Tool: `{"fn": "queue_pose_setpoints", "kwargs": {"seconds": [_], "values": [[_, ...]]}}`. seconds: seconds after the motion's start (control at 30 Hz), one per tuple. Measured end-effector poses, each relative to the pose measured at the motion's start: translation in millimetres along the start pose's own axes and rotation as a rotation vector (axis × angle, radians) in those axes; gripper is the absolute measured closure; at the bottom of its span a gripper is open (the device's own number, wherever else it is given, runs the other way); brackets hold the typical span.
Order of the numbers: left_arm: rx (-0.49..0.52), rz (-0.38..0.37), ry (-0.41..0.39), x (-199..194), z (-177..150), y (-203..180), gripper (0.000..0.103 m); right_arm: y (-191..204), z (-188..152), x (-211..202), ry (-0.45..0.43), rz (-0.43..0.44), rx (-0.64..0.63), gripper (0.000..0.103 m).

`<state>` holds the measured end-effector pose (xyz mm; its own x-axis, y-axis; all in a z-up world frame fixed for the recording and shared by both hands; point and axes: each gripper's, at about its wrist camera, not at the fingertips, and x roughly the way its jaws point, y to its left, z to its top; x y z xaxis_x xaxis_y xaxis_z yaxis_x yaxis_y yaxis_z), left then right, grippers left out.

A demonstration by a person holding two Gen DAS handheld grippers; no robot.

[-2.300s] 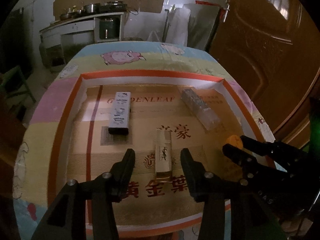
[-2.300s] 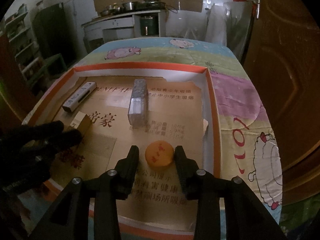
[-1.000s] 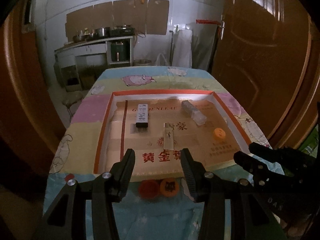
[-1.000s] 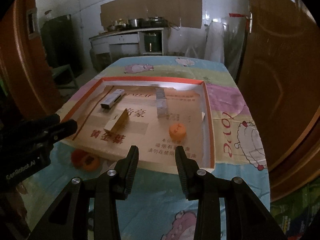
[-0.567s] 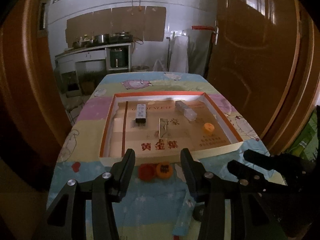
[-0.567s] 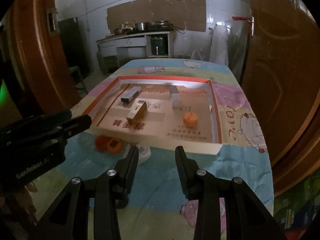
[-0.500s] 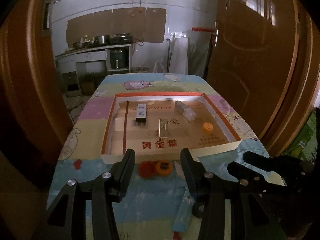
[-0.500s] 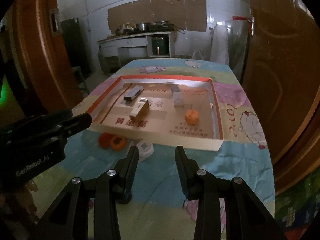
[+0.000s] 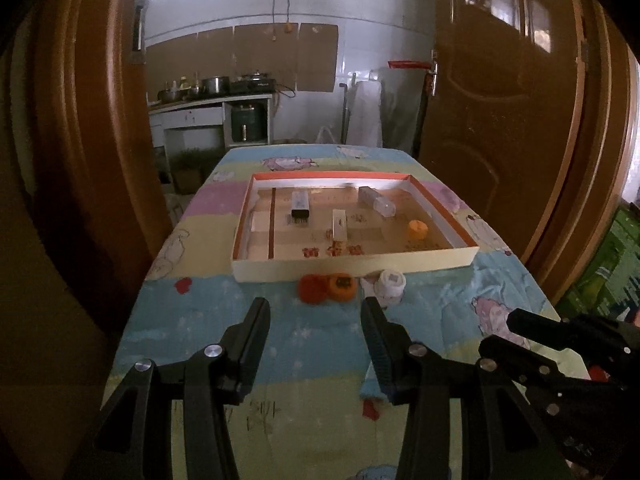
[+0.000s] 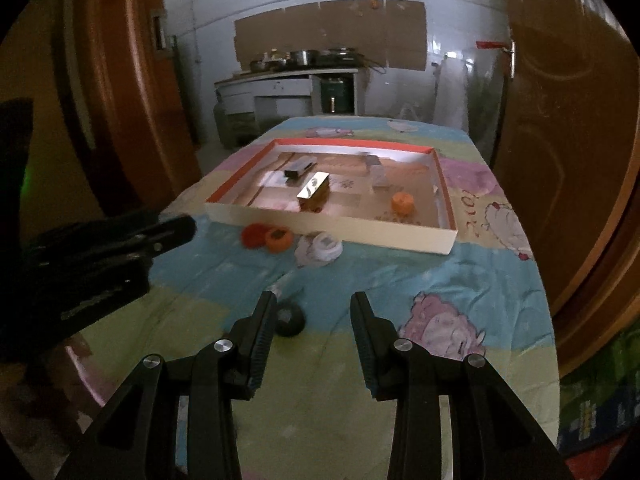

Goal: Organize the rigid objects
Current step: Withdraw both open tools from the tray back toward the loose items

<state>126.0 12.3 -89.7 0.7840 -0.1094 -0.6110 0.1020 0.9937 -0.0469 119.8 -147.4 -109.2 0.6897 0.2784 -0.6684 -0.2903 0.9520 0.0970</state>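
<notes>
Both grippers have backed off; jaws open, empty (tray (image 9: 356,268) well ahead).

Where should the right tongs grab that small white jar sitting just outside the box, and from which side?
Judging by its pose, grip the white jar across its round side wall, coming down from above on the near side. The box wall stands close behind it and the orange caps lie to its left.
</notes>
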Motion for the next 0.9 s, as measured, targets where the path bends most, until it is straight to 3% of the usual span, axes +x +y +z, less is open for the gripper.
{"fn": "queue_pose_setpoints", "kwargs": {"seconds": [0.27, 0.4, 0.67, 0.9], "values": [[0.006, 0.022, -0.041, -21, -19, 0, 0.056, 19, -21, -17, -0.004, 0.033, -0.029, 0.063], [-0.012, 0.021, -0.056, -28, -28, 7, 0.056, 32, -39, -17, 0.02, 0.064, -0.061, 0.046], [-0.03, 0.027, -0.039, -23, -36, 18, 0.056, 63, -73, -2, 0.053, 0.085, -0.178, 0.046], [-0.011, 0.012, -0.026, -15, -40, 14, 0.056, 64, -85, 9, 0.07, 0.085, -0.182, 0.046]]}}
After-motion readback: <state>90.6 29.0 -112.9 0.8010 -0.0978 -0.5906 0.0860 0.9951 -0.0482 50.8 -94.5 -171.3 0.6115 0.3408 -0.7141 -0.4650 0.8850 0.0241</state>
